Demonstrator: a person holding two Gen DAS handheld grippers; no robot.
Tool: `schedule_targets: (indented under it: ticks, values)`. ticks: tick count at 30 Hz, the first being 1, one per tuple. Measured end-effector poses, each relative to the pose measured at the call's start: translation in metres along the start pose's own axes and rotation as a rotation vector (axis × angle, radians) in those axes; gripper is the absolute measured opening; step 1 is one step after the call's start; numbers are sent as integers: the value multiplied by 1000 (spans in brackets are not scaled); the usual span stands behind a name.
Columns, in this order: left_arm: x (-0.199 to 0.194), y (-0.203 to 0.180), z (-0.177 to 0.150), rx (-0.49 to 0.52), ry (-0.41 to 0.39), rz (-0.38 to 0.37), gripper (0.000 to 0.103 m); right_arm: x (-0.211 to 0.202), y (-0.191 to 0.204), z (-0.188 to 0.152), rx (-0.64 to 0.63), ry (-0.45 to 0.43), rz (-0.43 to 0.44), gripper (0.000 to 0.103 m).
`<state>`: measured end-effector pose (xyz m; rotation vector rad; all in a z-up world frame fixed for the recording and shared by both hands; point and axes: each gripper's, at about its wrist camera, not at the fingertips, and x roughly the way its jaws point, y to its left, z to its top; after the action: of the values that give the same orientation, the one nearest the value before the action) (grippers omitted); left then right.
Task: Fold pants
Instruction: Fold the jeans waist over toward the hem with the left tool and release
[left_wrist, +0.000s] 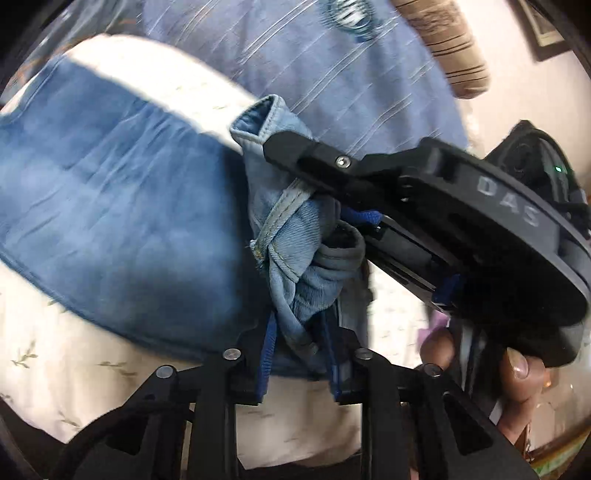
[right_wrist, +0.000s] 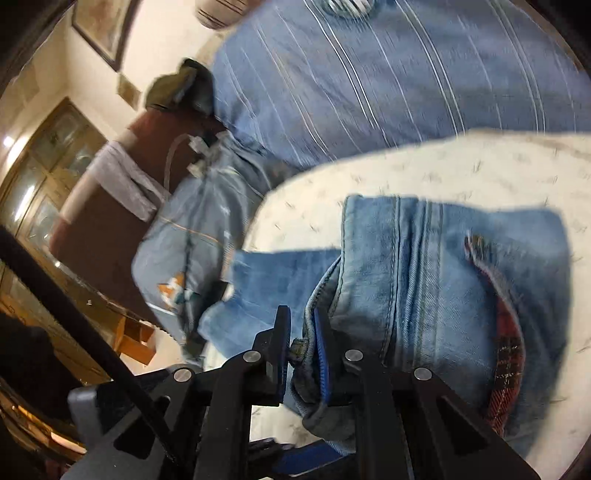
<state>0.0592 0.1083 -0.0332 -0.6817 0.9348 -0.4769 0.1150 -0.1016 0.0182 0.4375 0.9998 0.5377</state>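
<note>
1. The blue jeans (left_wrist: 110, 229) lie on a bed with a white flowered bedspread (left_wrist: 44, 354). In the left wrist view the long blue part runs away to the left of the claws, and the bunched end sits right at the claws.
2. The left claw (left_wrist: 299, 350) is squeezed tight on a bunch of the jeans. Pale, inside-out cloth with a seam sticks up from between its fingers.
3. The right claw (right_wrist: 303, 354) is also squeezed tight on the jeans. It holds a thin edge with a seam, near the top part with the pocket (right_wrist: 506, 332) that shows red checked cloth inside.
4. The two claws are very close together. In the left wrist view the right claw comes in from the right side, and its finger lies across the same bunch of cloth, just above the left claw.
5. So both claws hold one end of the jeans, and the rest trails off to the left, still lying on the bedspread.
6. I think the next move needs both claws to carry this end along the long way of the jeans, over the flat part.
7. A person in a blue striped shirt (right_wrist: 406, 74) stands at the far edge of the bed.
</note>
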Motion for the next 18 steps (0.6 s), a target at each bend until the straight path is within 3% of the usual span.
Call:
schedule_targets:
  ticks: [2, 3, 4, 5, 6, 9, 13, 14, 15, 18]
  values:
    - [-2, 11, 1, -32, 19, 21, 31, 5, -12, -3, 67, 20, -3, 18]
    - [-5, 15, 3, -41, 23, 12, 38, -4, -13, -5, 69, -6, 6, 19]
    - [-10, 16, 5, -41, 24, 5, 43, -17, -14, -6, 64, -38, 18, 26]
    - [-13, 12, 3, -38, 18, 4, 51, -35, -16, -7, 67, -76, 25, 44]
    - [-19, 13, 5, -31, 7, 7, 57, -48, -20, -7, 76, -109, 23, 52]
    - [-27, 14, 8, -29, -14, 32, 64, -84, -32, -19, 97, -174, -23, 56]
    - [-15, 19, 17, -60, 8, 55, 63, -99, -60, -60, 109, -186, -158, 56]
    - [-8, 20, 19, -52, 19, 74, 59, -96, -63, -67, 99, -184, -193, 56]
    - [-4, 22, 19, -49, 22, 96, 47, -93, -64, -77, 80, -189, -246, 56]
    - [0, 13, 18, -11, -9, 143, 37, -85, -62, -96, 12, -150, -362, 56]
